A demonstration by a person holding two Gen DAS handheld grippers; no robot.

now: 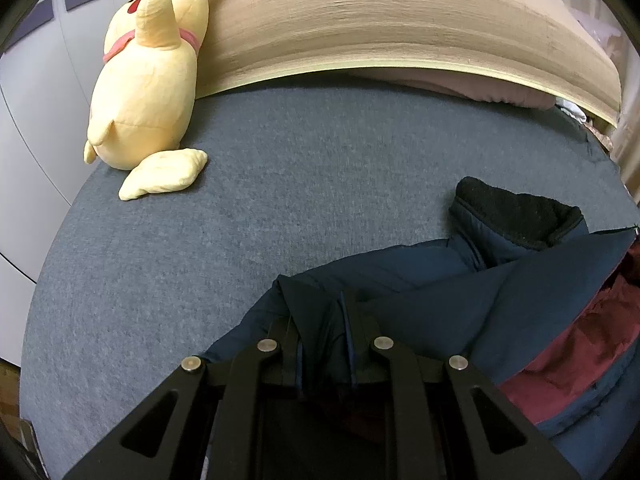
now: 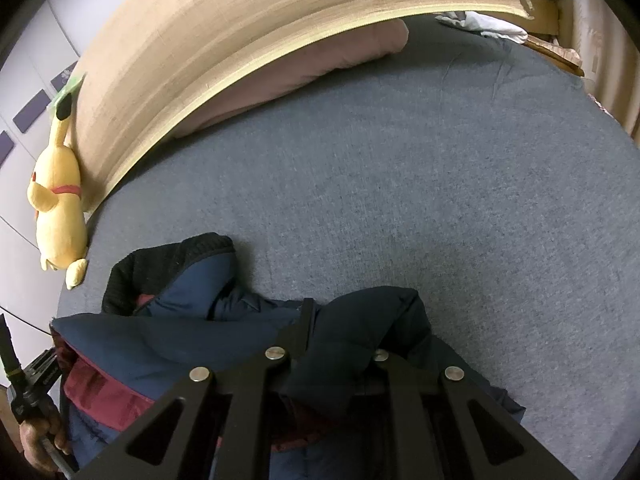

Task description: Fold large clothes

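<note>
1. Nearest us, the left gripper (image 1: 320,320) is clamped on a bunched fold of the navy jacket (image 1: 420,292), its jaws nearly together with cloth pinched between them.
2. The right gripper (image 2: 344,328) is likewise closed on a puffy lump of the same jacket; the cloth bulges over its right finger, so we cannot see that tip.
3. The jacket lies heaped at the bed's (image 1: 280,168) near edge, towards the right in the left view, with its maroon lining (image 1: 568,352) turned out and its black knit collar (image 1: 516,216) pointing up the bed.
4. A yellow plush (image 1: 148,92) sits at the far left corner against the headboard (image 1: 400,28), well apart from the jacket; a pink pillow (image 2: 312,68) lies along the far edge.
5. We judge that both grips hold thick bunches, not a clean hem or shoulder. Lifted like this, the slick padded cloth may slide out of a jaw, or the jacket may rise twisted, leaving the fold crooked.
6. The heap sits close to the near edge, so a pull our way could drag it off the bed.
7. Only the right view shows a hand (image 2: 44,440) on the left gripper's handle, some white cloth (image 2: 484,24) at the far right corner, and most of the pillow. Only the left view shows the plush closely.
</note>
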